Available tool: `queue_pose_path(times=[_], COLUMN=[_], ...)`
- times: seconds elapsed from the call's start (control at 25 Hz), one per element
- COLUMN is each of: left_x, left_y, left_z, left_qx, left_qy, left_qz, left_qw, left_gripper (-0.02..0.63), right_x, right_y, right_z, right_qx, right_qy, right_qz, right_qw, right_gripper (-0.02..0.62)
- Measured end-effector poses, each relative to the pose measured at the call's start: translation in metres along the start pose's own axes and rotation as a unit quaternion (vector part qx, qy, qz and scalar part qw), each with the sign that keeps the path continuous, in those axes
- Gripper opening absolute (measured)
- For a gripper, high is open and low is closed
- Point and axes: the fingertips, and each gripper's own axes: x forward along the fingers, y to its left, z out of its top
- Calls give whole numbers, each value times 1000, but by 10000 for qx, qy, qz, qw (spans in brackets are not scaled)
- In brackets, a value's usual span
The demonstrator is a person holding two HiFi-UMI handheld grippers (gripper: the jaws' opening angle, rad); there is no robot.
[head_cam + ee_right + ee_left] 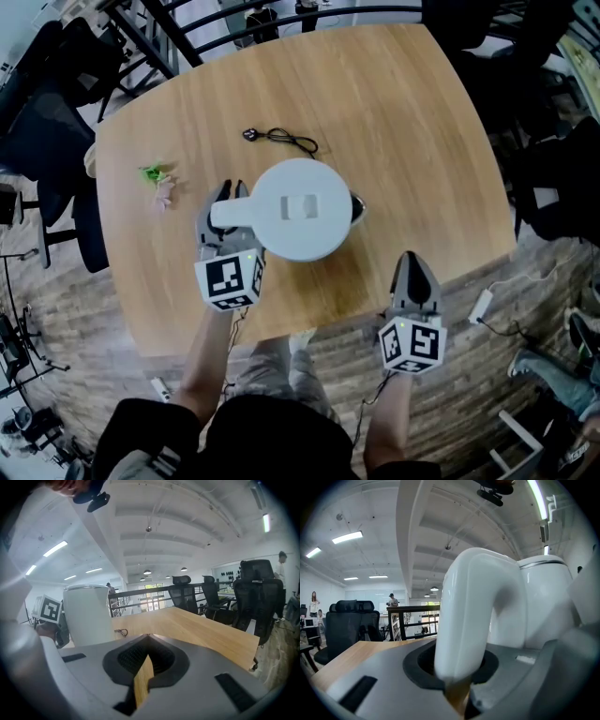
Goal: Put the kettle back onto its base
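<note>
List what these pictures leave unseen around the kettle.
- The base: head view, the kettle covers whatever lies under it.
- Kettle's underside: left gripper view, hidden behind the left tongs; right gripper view, behind the right tongs.
- Green-and-pink item: head view, too small to name.

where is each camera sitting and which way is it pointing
Head view: on the person's head, looking steeply down at table and kettle; forearms, left gripper and right gripper show.
Left gripper view: rides the left gripper, looking along its jaws, clamped on the kettle's handle.
Right gripper view: rides the right gripper, facing across the table; jaws closed, empty.
Shared: head and right gripper views both show the kettle and the left gripper's marker cube.
</note>
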Motion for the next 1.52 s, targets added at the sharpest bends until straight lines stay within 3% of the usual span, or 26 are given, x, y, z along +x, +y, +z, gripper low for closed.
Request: queue_pose_path(times=[0.64,1.52], left_x=[-15,-29], left_y=[2,10], left_z=[-5,-22], left_qx=[74,-176], left_qy=[17,7], left_qz=[108,74], left_qw=[9999,9998], left_gripper=[66,66], right_x=[-10,-26], right_y=[7,15], right_z=[-4,-15], right_qx=[14,26], right_qy=[-22,13], right_qz=[11,22], right_qw=[10000,10000], right_gripper=[-2,-2])
